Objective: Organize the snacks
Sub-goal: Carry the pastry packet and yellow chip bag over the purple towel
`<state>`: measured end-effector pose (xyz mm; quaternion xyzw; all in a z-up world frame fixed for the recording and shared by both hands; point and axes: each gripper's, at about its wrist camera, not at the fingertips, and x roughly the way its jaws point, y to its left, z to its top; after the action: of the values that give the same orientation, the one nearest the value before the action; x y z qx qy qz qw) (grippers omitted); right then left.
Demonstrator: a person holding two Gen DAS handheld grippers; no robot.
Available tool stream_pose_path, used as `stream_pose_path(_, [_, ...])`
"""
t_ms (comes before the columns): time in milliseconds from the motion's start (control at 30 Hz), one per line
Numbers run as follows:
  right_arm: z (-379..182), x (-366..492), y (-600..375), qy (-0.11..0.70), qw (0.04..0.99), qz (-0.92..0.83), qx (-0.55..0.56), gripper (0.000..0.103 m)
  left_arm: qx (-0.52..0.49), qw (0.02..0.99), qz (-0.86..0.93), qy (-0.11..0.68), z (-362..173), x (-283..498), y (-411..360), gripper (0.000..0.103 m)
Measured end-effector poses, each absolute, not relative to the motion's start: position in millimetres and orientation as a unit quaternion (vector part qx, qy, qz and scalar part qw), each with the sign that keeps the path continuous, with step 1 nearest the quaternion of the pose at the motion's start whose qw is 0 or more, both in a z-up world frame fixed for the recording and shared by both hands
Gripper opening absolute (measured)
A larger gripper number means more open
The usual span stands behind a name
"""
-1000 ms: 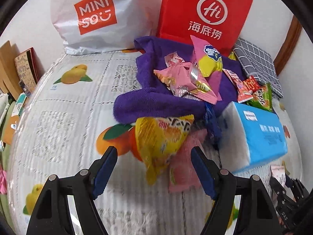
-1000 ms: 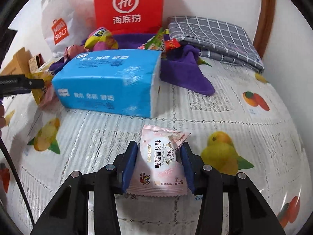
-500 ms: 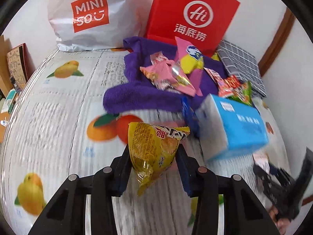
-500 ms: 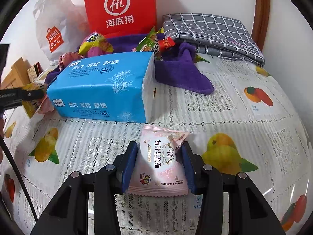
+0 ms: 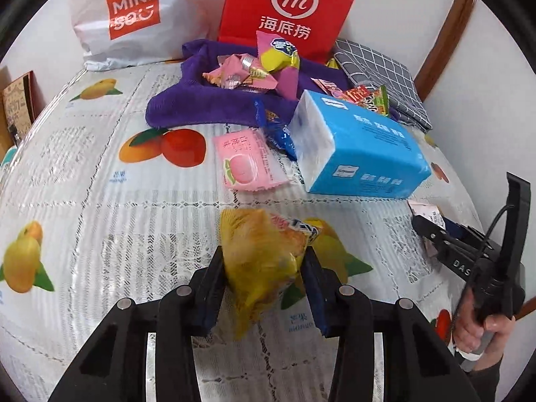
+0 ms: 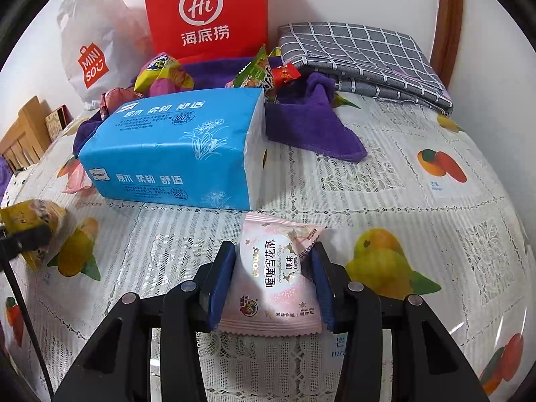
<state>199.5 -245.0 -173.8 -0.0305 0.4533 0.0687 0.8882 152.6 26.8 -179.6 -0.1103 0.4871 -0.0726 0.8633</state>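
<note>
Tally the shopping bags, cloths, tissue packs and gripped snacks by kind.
Shopping bags: 2 (white bag, red bag)
Cloths: 2 (purple towel, grey checked cloth)
Tissue packs: 1 (blue tissue pack)
Gripped snacks: 2 (yellow snack in left hand-held gripper, pink snack in right hand-held gripper)
Total: 7

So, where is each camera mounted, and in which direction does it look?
Left wrist: on the left gripper, looking forward across the table at the purple towel; shows its fingers gripping the yellow packet, and the person's right hand.
Right wrist: on the right gripper, facing the wall; shows its fingers gripping the pink packet.
Both see the tissue pack and red bag.
</note>
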Motion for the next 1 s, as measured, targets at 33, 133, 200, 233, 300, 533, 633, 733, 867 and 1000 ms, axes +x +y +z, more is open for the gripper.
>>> stream_pose_path(33, [-174,199,-245,0.453,0.888,0.069,-0.031,0.046,-0.107,0.867,-0.070,0.481,-180,152,27,0.041])
stream_pose_path(133, [-174,199,-245,0.453,0.888,0.069,-0.030,0.046,-0.080,0.877,-0.062,0.470,-180,149,21,0.041])
stream_pose_path(200, [-173,199,-245,0.453,0.888,0.069,-0.031,0.046,-0.050,0.886,-0.058,0.457,-182,147,14,0.041])
stream_pose_path(233, [-173,199,-245,0.453,0.888,0.069,-0.030,0.046,-0.038,0.889,-0.056,0.453,-182,146,11,0.041])
stream_pose_path(300, [-173,199,-246,0.453,0.888,0.071,-0.028,0.046,-0.032,0.889,-0.055,0.454,-182,147,10,0.041])
stream_pose_path(533, [-174,200,-246,0.453,0.888,0.075,-0.025,0.048,-0.063,0.887,-0.071,0.451,-183,146,16,0.045])
stream_pose_path(633, [-174,200,-245,0.453,0.888,0.074,-0.026,0.048,-0.045,0.887,-0.071,0.454,-184,147,9,0.050])
stream_pose_path(733, [-174,200,-244,0.453,0.888,0.073,-0.031,0.048,-0.024,0.887,-0.064,0.457,-184,147,2,0.051])
stream_pose_path(867, [-174,200,-243,0.453,0.888,0.070,-0.034,0.048,-0.035,0.887,-0.068,0.455,-183,147,7,0.051])
stream_pose_path(1000, [-174,200,-243,0.453,0.888,0.070,-0.034,0.048,-0.044,0.888,-0.064,0.453,-183,146,11,0.044])
